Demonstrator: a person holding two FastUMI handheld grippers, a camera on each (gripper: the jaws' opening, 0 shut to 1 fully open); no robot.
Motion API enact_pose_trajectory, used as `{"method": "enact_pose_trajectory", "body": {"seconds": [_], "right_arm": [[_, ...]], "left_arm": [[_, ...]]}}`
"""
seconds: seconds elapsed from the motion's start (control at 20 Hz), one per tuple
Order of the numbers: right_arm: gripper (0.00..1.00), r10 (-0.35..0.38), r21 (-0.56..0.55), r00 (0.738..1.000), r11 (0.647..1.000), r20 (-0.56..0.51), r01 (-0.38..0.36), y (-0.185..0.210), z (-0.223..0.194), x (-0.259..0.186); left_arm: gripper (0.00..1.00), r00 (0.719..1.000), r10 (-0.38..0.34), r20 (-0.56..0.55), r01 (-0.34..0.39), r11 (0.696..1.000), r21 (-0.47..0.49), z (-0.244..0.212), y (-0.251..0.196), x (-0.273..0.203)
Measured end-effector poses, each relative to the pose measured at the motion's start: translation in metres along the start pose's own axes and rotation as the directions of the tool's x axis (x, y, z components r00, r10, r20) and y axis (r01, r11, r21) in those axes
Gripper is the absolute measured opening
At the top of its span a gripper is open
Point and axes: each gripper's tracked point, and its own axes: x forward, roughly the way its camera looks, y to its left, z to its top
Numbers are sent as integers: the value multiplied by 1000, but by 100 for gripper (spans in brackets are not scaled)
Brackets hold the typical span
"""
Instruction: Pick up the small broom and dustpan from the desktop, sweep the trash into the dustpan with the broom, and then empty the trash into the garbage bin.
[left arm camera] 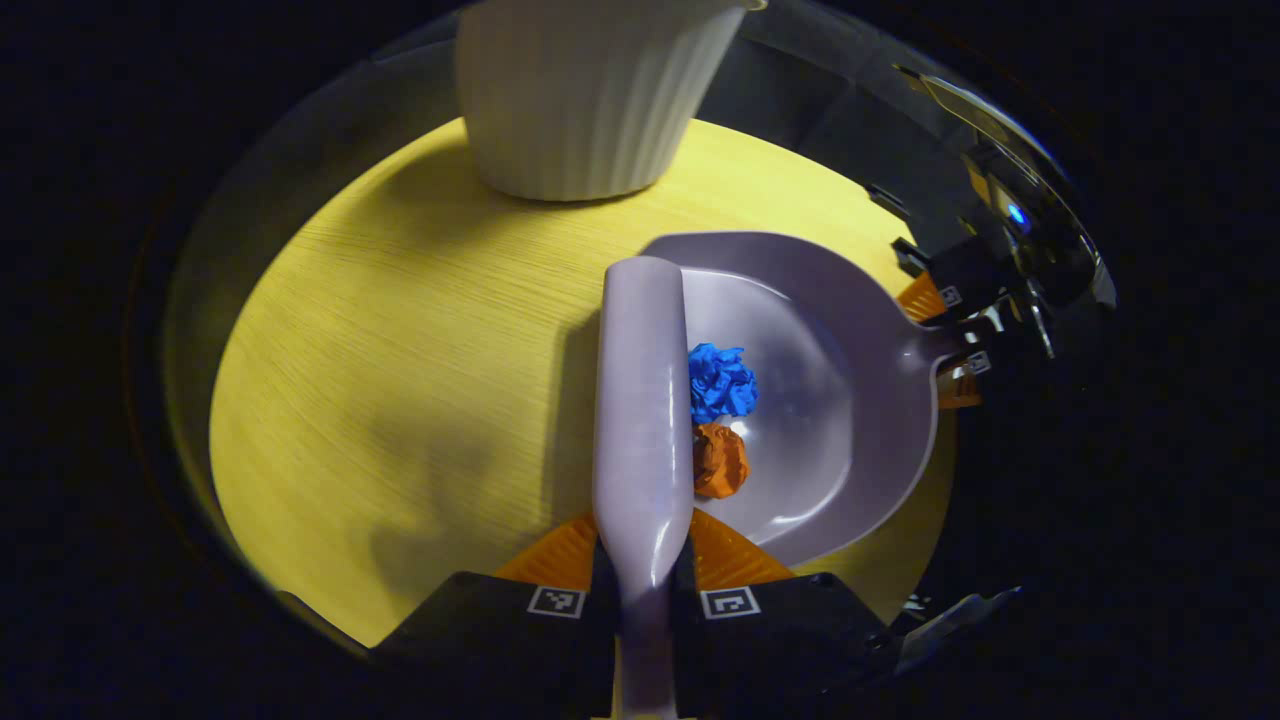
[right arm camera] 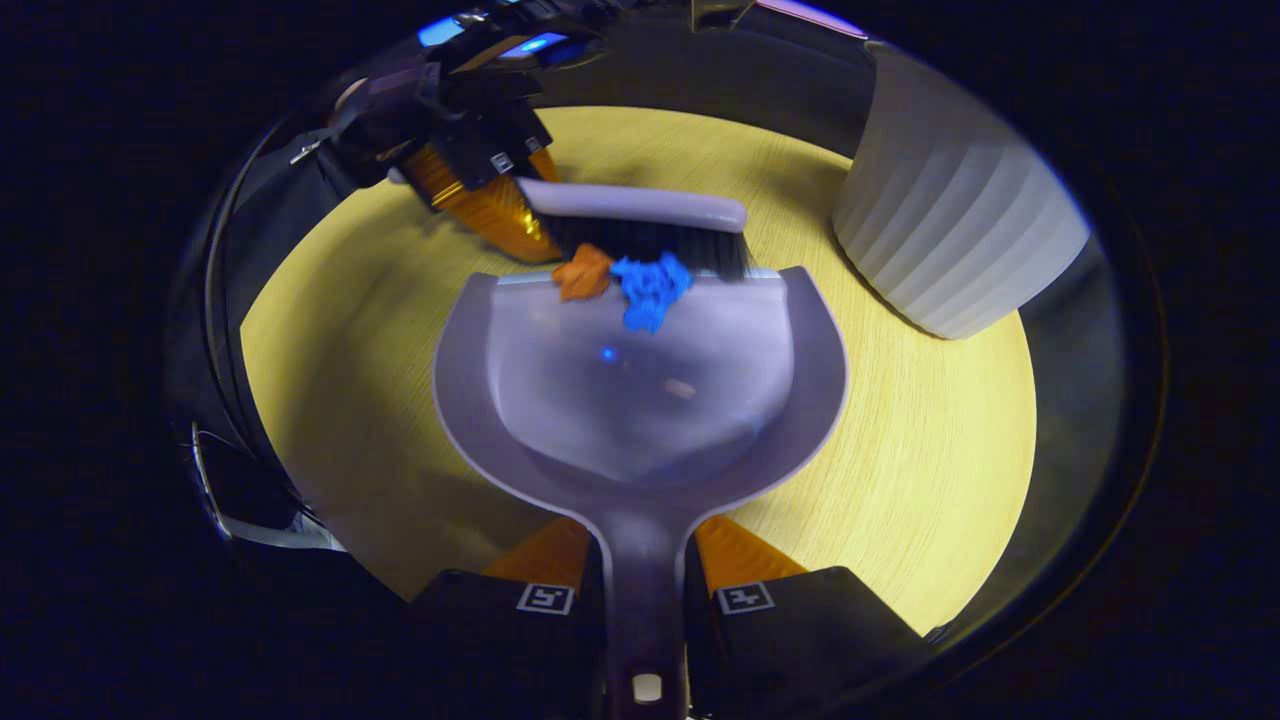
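Glossy smooth plastic dustpan (right arm camera: 640, 400) and broom (left arm camera: 640, 400); crumpled paper scraps (left arm camera: 720, 380); matt wood-grain desktop (left arm camera: 400, 350); ribbed matt bin (left arm camera: 585, 95).

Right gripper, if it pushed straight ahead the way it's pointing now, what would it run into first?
The right gripper holds the dustpan by its handle, so the pan's front edge leads. It would first meet the blue and orange paper wads at its lip, with the broom right behind them. The depth between is unclear.

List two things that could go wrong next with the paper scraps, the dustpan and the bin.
1. The blue scrap and orange scrap lie just inside the dustpan lip; pulling the broom back early could let them slip out.
2. The bin stands close; swinging the dustpan could knock it.
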Motion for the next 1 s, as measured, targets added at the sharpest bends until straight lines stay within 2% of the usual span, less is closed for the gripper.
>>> {"method": "enact_pose_trajectory", "body": {"seconds": [0.1, 0.15, 0.2, 0.35, 0.45, 0.5, 0.65, 0.75, 0.9, 1.0], "right_arm": [[37, 0, 3, 1000, 1000, 13, 0, 0, -3, 1], [41, -1, 6, 1000, 1000, 23, 1, -1, -2, 1], [37, -4, 10, 1000, 1000, 27, 4, -1, -1, 3], [37, -13, 0, 999, 1000, 31, 13, -5, -4, 4], [37, -16, 10, 999, 1000, 38, 15, -8, -4, 7], [41, -14, 20, 999, 1000, 42, 13, -10, -4, 6], [37, -15, 25, 998, 1000, 56, 14, -13, -4, -16], [37, 1, -13, 998, 1000, 66, 0, -11, 1, -31], [37, 26, -29, 997, 999, 78, -24, -11, 16, -62], [36, 41, -36, 995, 999, 89, -38, -15, 31, -96]], "left_arm": [[28, 1000, -4, 18, 5, 999, -43, -3, -25, 3], [28, 999, 9, 39, -6, 997, -76, -3, -34, 4], [27, 998, 26, 64, -18, 993, -119, -4, -39, 4], [27, 984, 91, 154, -49, 965, -256, -8, -51, -7], [26, 966, 169, 196, -95, 936, -339, -16, -45, -19], [27, 953, 213, 215, -119, 916, -384, -23, -41, -28], [27, 901, 333, 279, -152, 842, -517, -59, -43, -51], [27, 866, 420, 270, -194, 782, -593, -97, -44, -48], [27, 847, 471, 246, -194, 704, -683, -157, -56, -21], [27, 834, 503, 227, -205, 664, -719, -196, -66, 5]]}}
